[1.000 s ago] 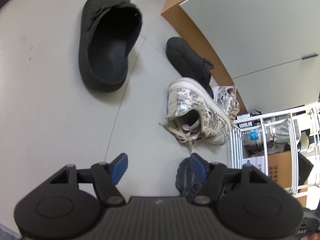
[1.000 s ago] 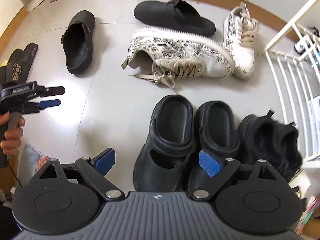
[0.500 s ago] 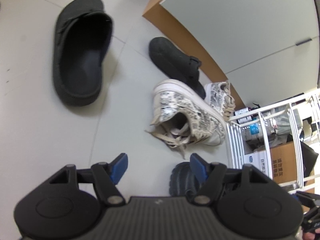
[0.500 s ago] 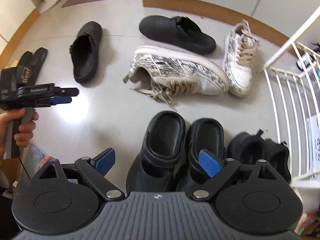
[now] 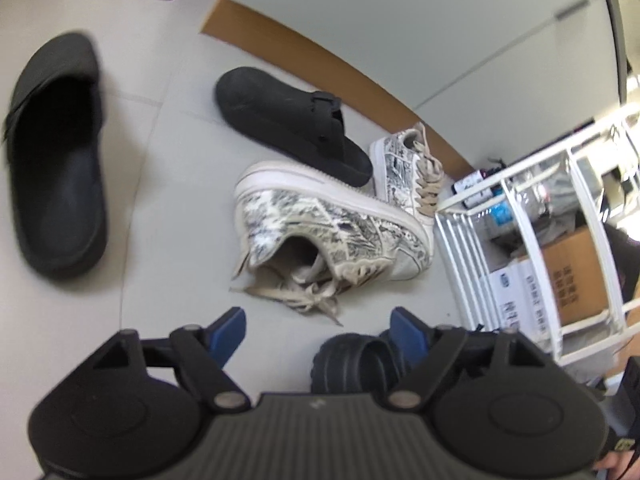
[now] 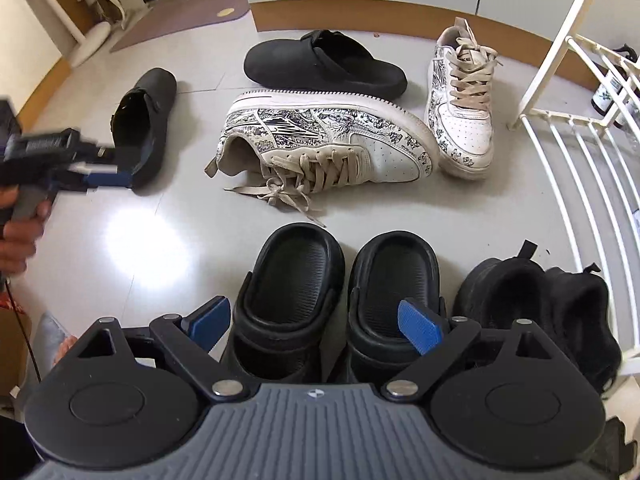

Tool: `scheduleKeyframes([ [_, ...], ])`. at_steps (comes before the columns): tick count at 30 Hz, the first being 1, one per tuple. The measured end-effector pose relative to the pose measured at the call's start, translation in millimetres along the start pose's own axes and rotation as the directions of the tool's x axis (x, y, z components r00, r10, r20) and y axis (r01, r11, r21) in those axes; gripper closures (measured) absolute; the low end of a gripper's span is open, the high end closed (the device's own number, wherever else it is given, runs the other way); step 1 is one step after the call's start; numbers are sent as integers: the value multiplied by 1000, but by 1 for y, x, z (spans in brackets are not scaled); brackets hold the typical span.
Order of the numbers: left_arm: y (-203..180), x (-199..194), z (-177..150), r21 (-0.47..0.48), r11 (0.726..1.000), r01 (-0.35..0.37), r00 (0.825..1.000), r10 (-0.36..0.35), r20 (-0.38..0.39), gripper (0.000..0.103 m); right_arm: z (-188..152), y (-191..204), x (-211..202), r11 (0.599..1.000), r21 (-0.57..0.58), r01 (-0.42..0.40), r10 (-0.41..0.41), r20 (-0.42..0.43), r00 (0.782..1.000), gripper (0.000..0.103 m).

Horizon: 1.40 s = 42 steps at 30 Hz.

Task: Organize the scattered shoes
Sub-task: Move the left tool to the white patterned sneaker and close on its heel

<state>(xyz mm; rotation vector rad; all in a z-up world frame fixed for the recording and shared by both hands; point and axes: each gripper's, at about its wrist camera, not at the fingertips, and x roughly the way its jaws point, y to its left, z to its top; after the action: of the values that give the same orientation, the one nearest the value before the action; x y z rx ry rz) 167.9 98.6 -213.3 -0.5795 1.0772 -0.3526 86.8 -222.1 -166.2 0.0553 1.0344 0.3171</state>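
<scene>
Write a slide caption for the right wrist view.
Open right tongs hover over paired black clogs; patterned sneakers lie scattered beyond.

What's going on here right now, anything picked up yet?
Nothing is held. A person carries a tool in each hand, both open and empty. The right tool hovers over the black clogs, already paired beside the black sneakers. The left tool is out near the lone black mule. The printed sneaker lies on its side; its mate stands upright by the white rack.
</scene>
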Motion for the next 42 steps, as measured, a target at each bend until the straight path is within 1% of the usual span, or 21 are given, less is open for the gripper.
scheduleKeyframes([
  [3, -18, 17, 15, 47, 999, -4, 1000, 5, -21, 17, -11, -8, 8, 999, 15, -30, 29, 38, 999, 9],
  [5, -33, 32, 22, 99, 995, -21, 999, 24, -29, 17, -18, -14, 14, 998, 24, -50, 48, 64, 997, 9],
  [7, -42, 45, 26, 128, 991, -21, 999, 27, -45, 17, -23, -18, 16, 996, 41, -78, 74, 90, 993, 9],
  [8, -46, 53, 28, 139, 990, -19, 998, 26, -54, 17, -25, -19, 17, 995, 44, -87, 83, 90, 992, 9],
  [12, -57, 78, 27, 173, 985, -13, 998, 24, -63, 24, -33, -25, 21, 992, 51, -114, 109, 86, 990, 9],
  [15, -54, 86, 26, 160, 987, -27, 999, 34, -39, 25, -36, -32, 18, 992, 62, -114, 108, 91, 990, 9],
  [17, -47, 94, 23, 122, 992, -22, 998, 29, -59, 28, -39, -40, 17, 990, 86, -107, 100, 88, 991, 9],
  [20, -41, 101, 18, 97, 995, -31, 996, 39, -77, 29, -41, -46, 18, 989, 107, -105, 96, 82, 992, 9],
  [23, -43, 109, 10, 155, 987, -51, 994, 65, -93, 29, -43, -48, 18, 988, 112, -104, 95, 84, 992, 9],
  [25, -45, 117, 4, 190, 980, -65, 991, 86, -104, 34, -43, -48, 18, 988, 110, -104, 95, 85, 992, 9],
  [27, -45, 123, 1, 198, 978, -64, 990, 88, -113, 37, -43, -47, 18, 989, 108, -103, 94, 86, 992, 9],
  [28, -45, 124, 2, 197, 978, -64, 991, 86, -106, 40, -43, -47, 18, 989, 109, -102, 93, 86, 992, 9],
  [30, -45, 125, 4, 196, 978, -71, 993, 88, -80, 40, -43, -48, 19, 989, 112, -101, 92, 83, 992, 9],
  [32, -43, 125, 8, 192, 978, -83, 993, 96, -62, 43, -44, -48, 21, 989, 113, -98, 90, 77, 993, 9],
  [33, -44, 126, 8, 194, 978, -81, 994, 95, -62, 48, -44, -48, 22, 989, 113, -97, 89, 74, 993, 9],
  [34, -44, 127, 8, 202, 976, -79, 994, 93, -63, 56, -44, -48, 23, 989, 113, -96, 88, 71, 994, 9],
  [35, -45, 128, 8, 213, 974, -78, 994, 93, -63, 61, -44, -48, 23, 989, 113, -96, 89, 69, 994, 9],
  [36, -46, 130, 7, 216, 973, -76, 994, 92, -66, 68, -44, -49, 24, 988, 117, -98, 91, 64, 994, 9],
  [37, -45, 132, 7, 216, 974, -70, 993, 88, -73, 71, -43, -50, 25, 986, 130, -107, 101, 58, 993, 9],
  [39, -45, 134, 6, 217, 974, -63, 994, 82, -78, 72, -42, -52, 25, 979, 158, -130, 123, 51, 991, 9],
  [42, -47, 143, 2, 265, 962, -73, 991, 101, -91, 72, -42, -51, 26, 981, 150, -121, 115, 47, 992, 9],
])
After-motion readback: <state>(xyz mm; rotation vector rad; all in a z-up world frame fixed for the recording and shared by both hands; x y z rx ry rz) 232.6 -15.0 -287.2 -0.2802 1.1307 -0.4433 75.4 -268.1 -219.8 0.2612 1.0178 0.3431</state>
